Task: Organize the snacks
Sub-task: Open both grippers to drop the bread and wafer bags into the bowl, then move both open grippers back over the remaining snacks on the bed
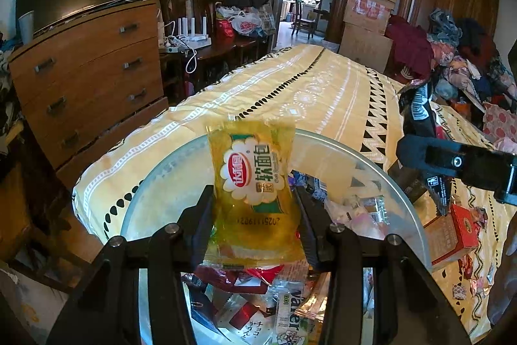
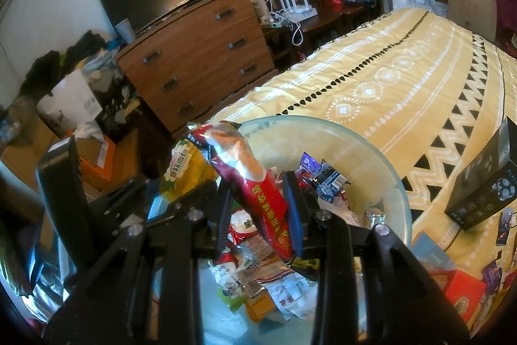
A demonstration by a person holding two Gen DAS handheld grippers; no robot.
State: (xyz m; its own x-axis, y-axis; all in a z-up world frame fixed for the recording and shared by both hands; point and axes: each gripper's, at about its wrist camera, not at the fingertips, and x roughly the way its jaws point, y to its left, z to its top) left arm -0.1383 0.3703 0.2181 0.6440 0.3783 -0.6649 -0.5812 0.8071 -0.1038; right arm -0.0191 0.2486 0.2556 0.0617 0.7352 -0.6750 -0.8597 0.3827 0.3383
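Left gripper [image 1: 255, 199]: sitting nearest the left wrist camera, its jaws are pinching the lower half of a yellow bread packet [image 1: 253, 183] from both sides and holding it upright above the bowl.
Yellow bread packet: it is also showing in the right wrist view [image 2: 182, 165], just left of the red packet, with the left gripper's black frame under it.
Glass bowl [image 1: 381, 170]: it is resting on the bed, its rim curving behind both held packets; the same rim is appearing in the right wrist view [image 2: 371, 151].
Bowl contents: loose snack wrappers [image 2: 258, 280] are lying piled on the bottom, red, white, green and orange among them; the print is too blurred to read with confidence.
Right gripper [image 2: 258, 215]: its jaws are closing narrowly on a long red snack packet [image 2: 255, 189], which is tilting up and to the left over the bowl.
Bed [image 1: 323, 86]: a yellow patterned cover is spreading beyond the bowl.
Red box [image 1: 458, 231]: lying on the bed just right of the bowl.
Black box [image 2: 484, 193]: standing on the bed, farther right, apart from the bowl.
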